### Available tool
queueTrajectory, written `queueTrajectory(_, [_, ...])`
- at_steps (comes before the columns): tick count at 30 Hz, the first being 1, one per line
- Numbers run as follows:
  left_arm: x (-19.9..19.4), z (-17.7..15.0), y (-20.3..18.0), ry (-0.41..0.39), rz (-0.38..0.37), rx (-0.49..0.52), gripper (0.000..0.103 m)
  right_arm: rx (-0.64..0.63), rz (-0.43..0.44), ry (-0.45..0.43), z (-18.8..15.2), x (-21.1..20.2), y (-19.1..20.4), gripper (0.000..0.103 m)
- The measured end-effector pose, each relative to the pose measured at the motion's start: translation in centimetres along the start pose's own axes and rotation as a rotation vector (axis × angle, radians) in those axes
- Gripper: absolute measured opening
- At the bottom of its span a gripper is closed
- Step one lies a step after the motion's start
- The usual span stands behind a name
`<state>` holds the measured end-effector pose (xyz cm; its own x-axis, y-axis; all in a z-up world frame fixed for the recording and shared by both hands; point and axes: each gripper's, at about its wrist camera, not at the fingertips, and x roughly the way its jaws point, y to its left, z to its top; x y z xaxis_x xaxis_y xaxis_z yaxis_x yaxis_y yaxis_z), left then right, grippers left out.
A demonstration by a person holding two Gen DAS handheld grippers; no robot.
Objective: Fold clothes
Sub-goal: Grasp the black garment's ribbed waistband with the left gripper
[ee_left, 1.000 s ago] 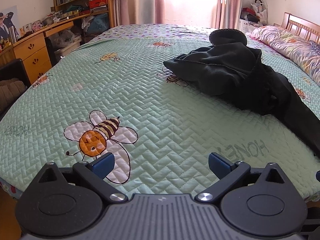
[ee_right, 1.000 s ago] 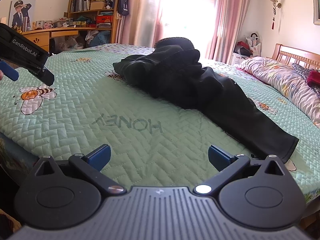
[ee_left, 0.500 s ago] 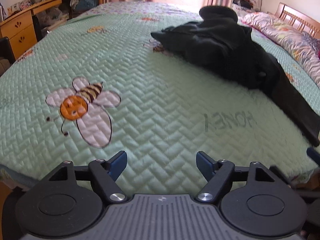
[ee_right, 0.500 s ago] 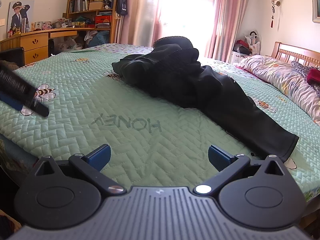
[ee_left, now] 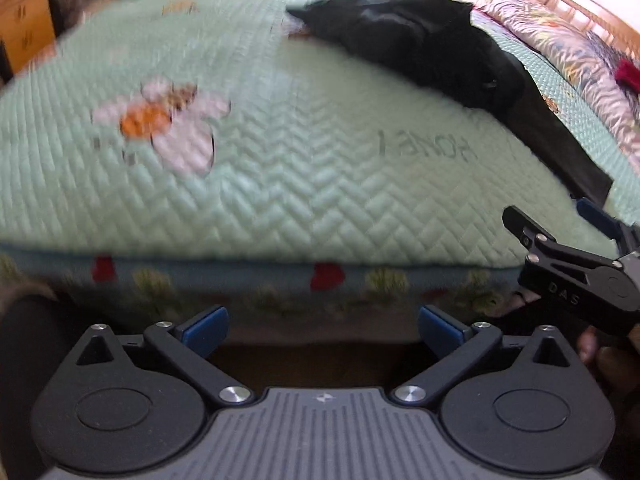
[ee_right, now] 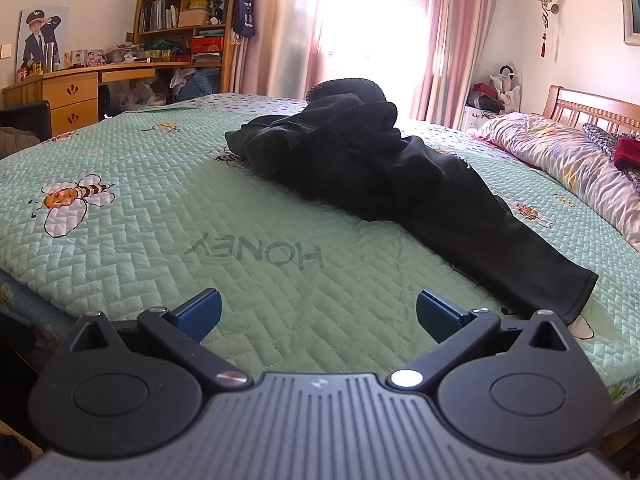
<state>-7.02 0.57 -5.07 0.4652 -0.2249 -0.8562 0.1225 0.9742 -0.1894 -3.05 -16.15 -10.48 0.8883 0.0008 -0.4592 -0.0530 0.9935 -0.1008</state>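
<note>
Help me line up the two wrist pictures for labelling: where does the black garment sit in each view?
Left wrist: the black garment lies upper right, its leg trailing toward the right edge.
Right wrist: it is heaped at centre, the leg running to the lower right.
Shared landmark: the HONEY lettering on the quilt, just before the garment.

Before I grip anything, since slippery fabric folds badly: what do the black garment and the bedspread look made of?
Black garment: soft matte knit, perhaps fleece or jersey; it slumps in thick dull folds.
Bedspread: quilted green fabric with a slight sheen, probably cotton or polyester; herringbone stitching shows.
</note>
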Motion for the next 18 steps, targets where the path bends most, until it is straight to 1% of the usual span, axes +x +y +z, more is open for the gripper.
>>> queueTrajectory(2, [-0.1,-0.2,0.0,0.003,0.028,0.002,0.099,0.005,0.002,-0.002,0.0,-0.1,-0.1,0.103])
queueTrajectory(4, [-0.4,-0.2,-0.4,-0.013,0.031,0.026,0.099,0.004,0.004,-0.004,0.0,-0.2,0.0,0.103])
queueTrajectory(7, [-1.0,0.9,-1.0,-0.083,0.030,0.089,0.098,0.011,0.007,-0.006,0.1,-0.2,-0.1,0.103])
queueTrajectory(10, [-1.8,4.3,-1.6,-0.168,-0.026,0.133,0.098,0.030,0.009,-0.013,0.2,-0.2,-0.3,0.103])
queueTrajectory(12, [-2.2,7.6,-2.4,-0.245,-0.050,0.155,0.100,0.050,0.015,-0.016,0.2,-0.2,-0.6,0.103])
queueTrajectory(15, [-1.9,12.6,-4.4,-0.331,-0.067,0.212,0.102,0.089,0.022,-0.024,0.3,-0.2,-1.1,0.103])
queueTrajectory(18, [0.6,17.0,-7.1,-0.332,-0.044,0.268,0.102,0.149,0.033,-0.031,0.3,-0.1,-2.0,0.103])
